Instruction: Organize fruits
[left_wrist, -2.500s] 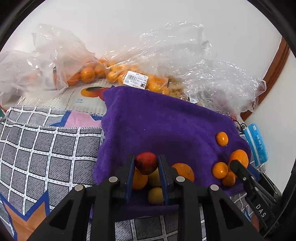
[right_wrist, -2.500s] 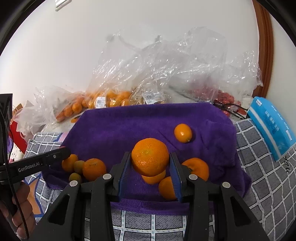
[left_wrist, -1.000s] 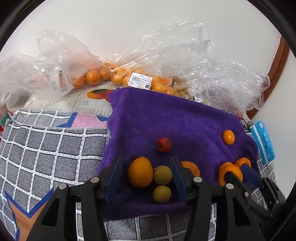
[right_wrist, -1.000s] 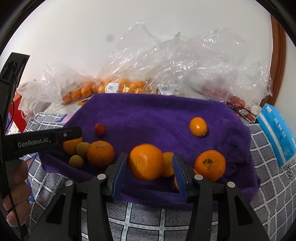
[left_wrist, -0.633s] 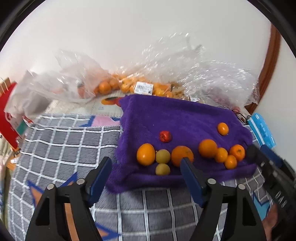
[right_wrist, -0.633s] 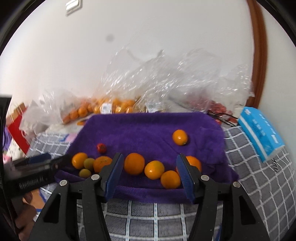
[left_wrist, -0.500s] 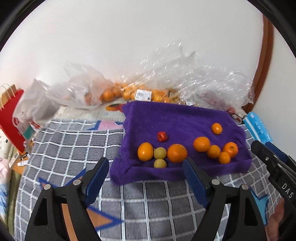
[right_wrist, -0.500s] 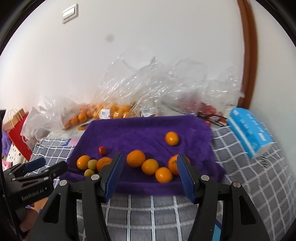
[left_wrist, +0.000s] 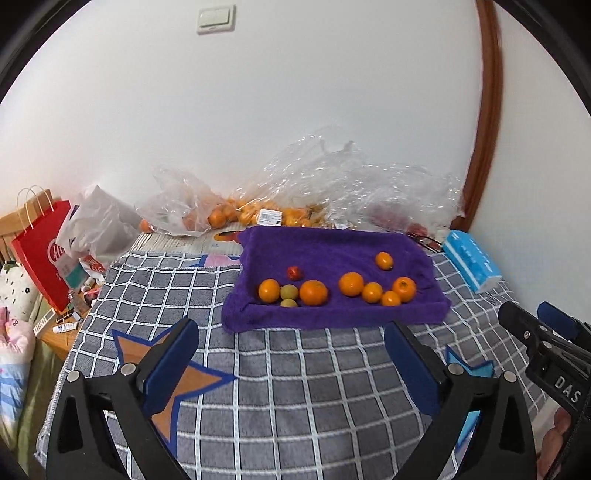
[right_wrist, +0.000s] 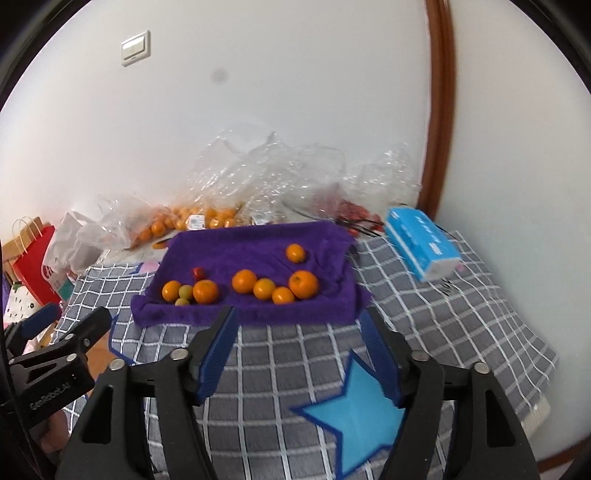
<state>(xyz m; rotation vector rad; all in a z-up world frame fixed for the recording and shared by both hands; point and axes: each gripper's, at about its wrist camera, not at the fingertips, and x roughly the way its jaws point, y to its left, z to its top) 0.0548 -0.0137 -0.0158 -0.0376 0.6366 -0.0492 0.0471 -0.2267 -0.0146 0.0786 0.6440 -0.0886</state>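
A purple towel (left_wrist: 332, 254) lies on the grey checked blanket, also in the right wrist view (right_wrist: 236, 247). On it sit several oranges (left_wrist: 313, 292) (right_wrist: 303, 284), two small yellow-green fruits (left_wrist: 289, 292) and one small red fruit (left_wrist: 294, 273) (right_wrist: 198, 273). My left gripper (left_wrist: 291, 332) is open and empty, held back over the blanket in front of the towel. My right gripper (right_wrist: 299, 321) is open and empty, also held back from the towel's front edge.
Clear plastic bags of oranges (left_wrist: 236, 214) lie against the white wall behind the towel. A blue tissue pack (right_wrist: 421, 243) lies right of the towel. A red paper bag (left_wrist: 42, 254) stands at the left past the blanket's edge. A brown door frame (right_wrist: 437, 110) is at the right.
Both grippers let go of their fruit, the left the red one and the right an orange, opened wide and pulled back from the towel. The fruit now rests on the towel.
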